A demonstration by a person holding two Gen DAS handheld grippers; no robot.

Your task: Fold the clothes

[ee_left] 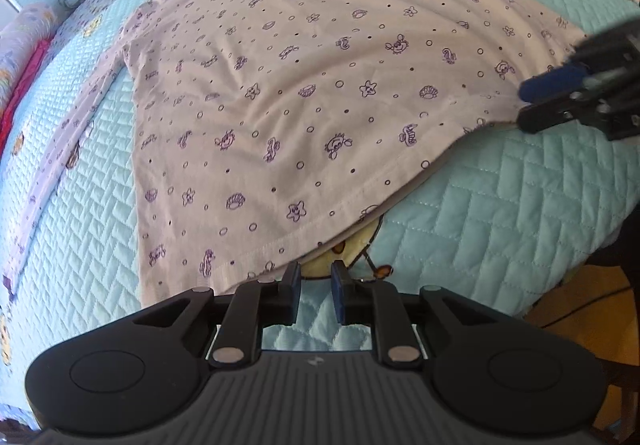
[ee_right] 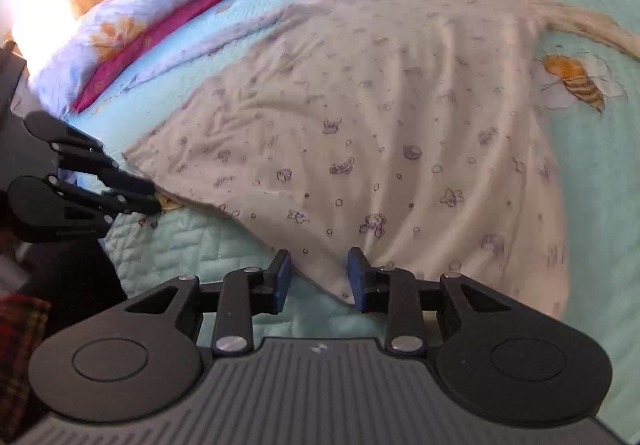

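While the shirt (ee_left: pixel 304 93) lies spread flat on the bed (ee_left: pixel 500 213), no fold shows yet, so nearly all the folding is left. From the left wrist, the left gripper (ee_left: pixel 316 285) sits at the shirt's hem, jaws narrowly apart with nothing between them, the hem just beyond its tips. From the right wrist, the right gripper (ee_right: pixel 318 277) stands at the shirt's near corner, jaws partly open around the hem, pads not pressing it. The long sleeve (ee_right: pixel 588 27) lies stretched out from the shirt.
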